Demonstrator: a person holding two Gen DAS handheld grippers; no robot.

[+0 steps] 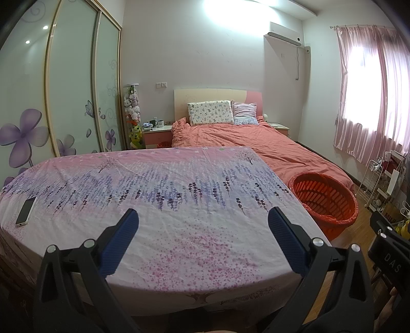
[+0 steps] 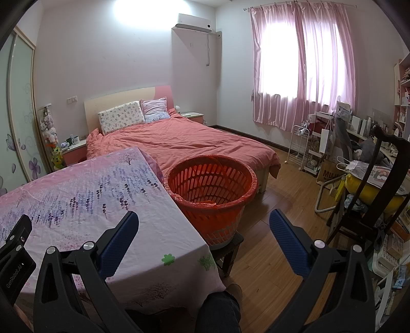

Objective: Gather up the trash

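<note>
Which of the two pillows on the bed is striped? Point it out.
The pink striped square pillow, leaning on the headboard nearer the window. The wider cream pillow with small printed figures beside it has no stripes.

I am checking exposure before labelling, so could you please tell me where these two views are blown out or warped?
Left wrist view: the ceiling light blooms to pure white, the pink-curtained window glares, and the tall sliding wardrobe doors bow with fisheye distortion. Right wrist view: the same ceiling light and window clip to white; the round orange plastic basket stays sharp.
</note>
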